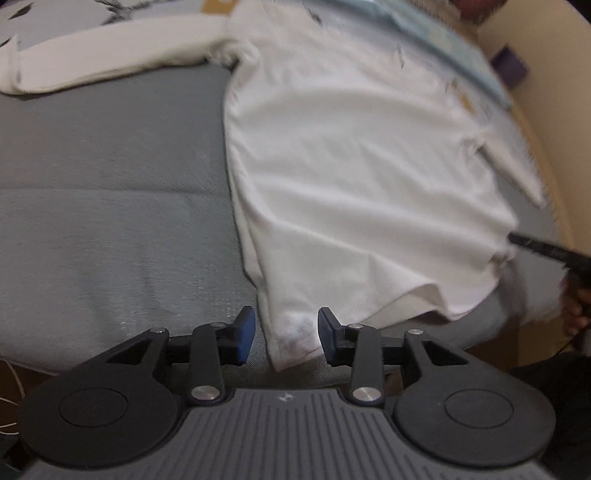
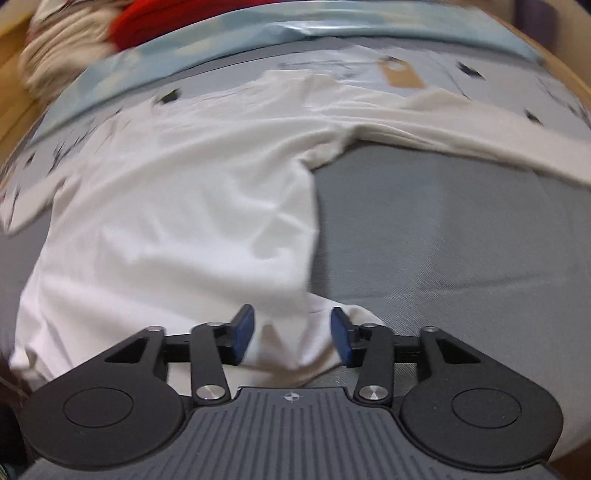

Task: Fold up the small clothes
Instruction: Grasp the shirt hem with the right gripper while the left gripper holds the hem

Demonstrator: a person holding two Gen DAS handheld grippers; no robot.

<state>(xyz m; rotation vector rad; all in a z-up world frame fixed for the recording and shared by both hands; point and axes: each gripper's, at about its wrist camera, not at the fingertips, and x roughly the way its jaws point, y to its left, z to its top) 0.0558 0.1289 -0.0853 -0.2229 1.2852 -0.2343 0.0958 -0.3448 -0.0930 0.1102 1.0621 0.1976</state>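
A white long-sleeved shirt [image 1: 351, 166] lies spread on a grey padded surface [image 1: 110, 203]. One long sleeve [image 1: 110, 59] stretches to the far left. My left gripper [image 1: 286, 338] is open, its blue pads on either side of the shirt's near hem corner, which has a faint grey print. In the right wrist view the same shirt [image 2: 177, 221] covers the left half, a sleeve [image 2: 480, 136] reaching right. My right gripper [image 2: 291, 338] is open, with the bunched hem corner lying between its pads.
A light-blue patterned sheet [image 2: 258, 40] runs along the far edge. A pile of red and cream clothes [image 2: 74, 33] sits at the back left. The other gripper's black finger [image 1: 550, 251] and a hand show at the right edge. A tan wall [image 1: 554, 110] is beyond.
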